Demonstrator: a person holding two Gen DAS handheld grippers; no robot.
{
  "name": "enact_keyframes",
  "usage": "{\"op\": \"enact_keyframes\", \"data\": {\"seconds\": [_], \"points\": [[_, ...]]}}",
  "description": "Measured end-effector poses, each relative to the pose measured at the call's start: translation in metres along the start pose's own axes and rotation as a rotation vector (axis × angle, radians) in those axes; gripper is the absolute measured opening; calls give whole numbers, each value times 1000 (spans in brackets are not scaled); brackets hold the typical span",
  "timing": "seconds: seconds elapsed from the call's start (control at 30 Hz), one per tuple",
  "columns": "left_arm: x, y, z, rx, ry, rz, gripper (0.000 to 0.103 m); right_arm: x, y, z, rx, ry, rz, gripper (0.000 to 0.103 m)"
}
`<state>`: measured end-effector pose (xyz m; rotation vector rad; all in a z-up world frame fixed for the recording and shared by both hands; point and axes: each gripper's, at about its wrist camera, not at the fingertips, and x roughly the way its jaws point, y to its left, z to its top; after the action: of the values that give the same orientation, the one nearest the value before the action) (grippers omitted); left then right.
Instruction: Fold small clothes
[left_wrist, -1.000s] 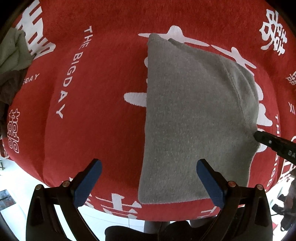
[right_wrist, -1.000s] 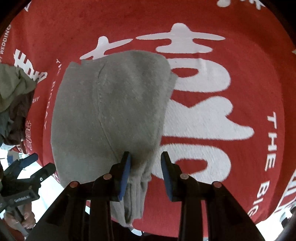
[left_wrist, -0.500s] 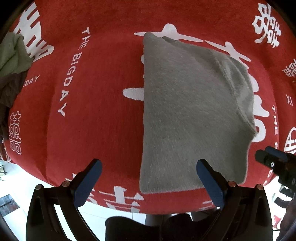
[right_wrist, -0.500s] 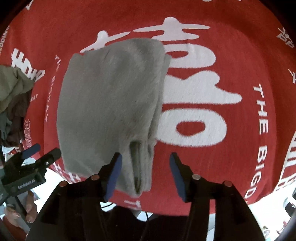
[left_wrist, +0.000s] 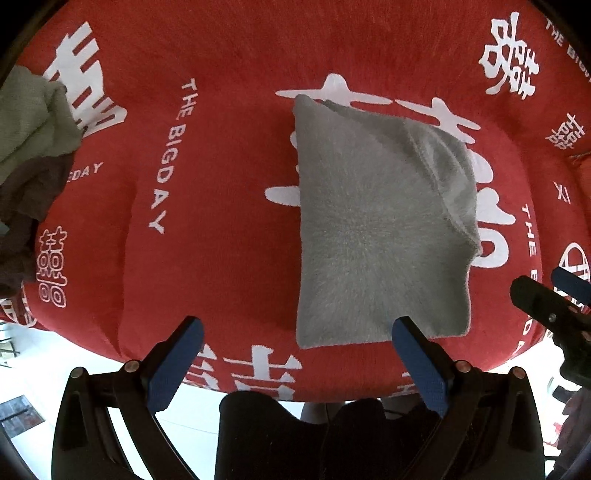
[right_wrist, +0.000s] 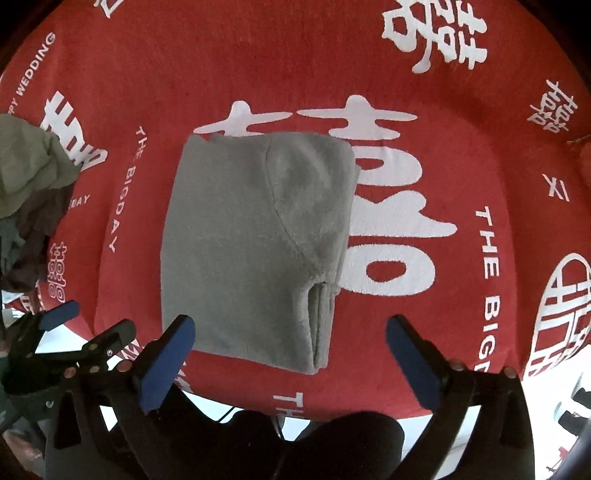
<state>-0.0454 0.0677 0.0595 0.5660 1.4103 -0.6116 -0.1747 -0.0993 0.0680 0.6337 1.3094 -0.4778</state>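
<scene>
Left gripper (left_wrist: 295, 360): jaws wide, empty. Folded grey garment (left_wrist: 376, 229) flat on red blanket (left_wrist: 221, 184), ahead and right of it. Clothes pile (left_wrist: 29, 147) far left. Right gripper (right_wrist: 291, 354): jaws have just been opening, now wide, nothing between; garment ahead-left.

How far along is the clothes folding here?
Done, it seems: the fuzzy grey garment lies folded flat on the red printed blanket. In hand: nothing. The right gripper has just been opening and stands wide with nothing between its pads; the left gripper is open and empty too. Left: the crumpled heap of green and brown clothes at the blanket's edge looks unfolded.
</scene>
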Motion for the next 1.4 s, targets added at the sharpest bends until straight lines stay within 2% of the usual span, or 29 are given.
{"op": "enact_keyframes", "data": {"seconds": [0.17, 0.3, 0.63, 0.93, 1.4], "points": [[-16, 6, -4, -13, -2, 9, 102, -8, 7, 2, 6, 47, -48, 103], [-30, 11, -6, -18, -15, 18, 102, -20, 10, -5, 36, 68, -43, 103], [-51, 17, -7, -37, -35, 34, 102, -43, 14, -10, 42, 62, -63, 103], [-59, 11, -10, -11, -42, 38, 102, -47, 19, -10, 45, 67, -50, 103], [-63, 12, -11, -27, -53, 39, 102, -52, 25, -9, 48, 66, -62, 103]]}}
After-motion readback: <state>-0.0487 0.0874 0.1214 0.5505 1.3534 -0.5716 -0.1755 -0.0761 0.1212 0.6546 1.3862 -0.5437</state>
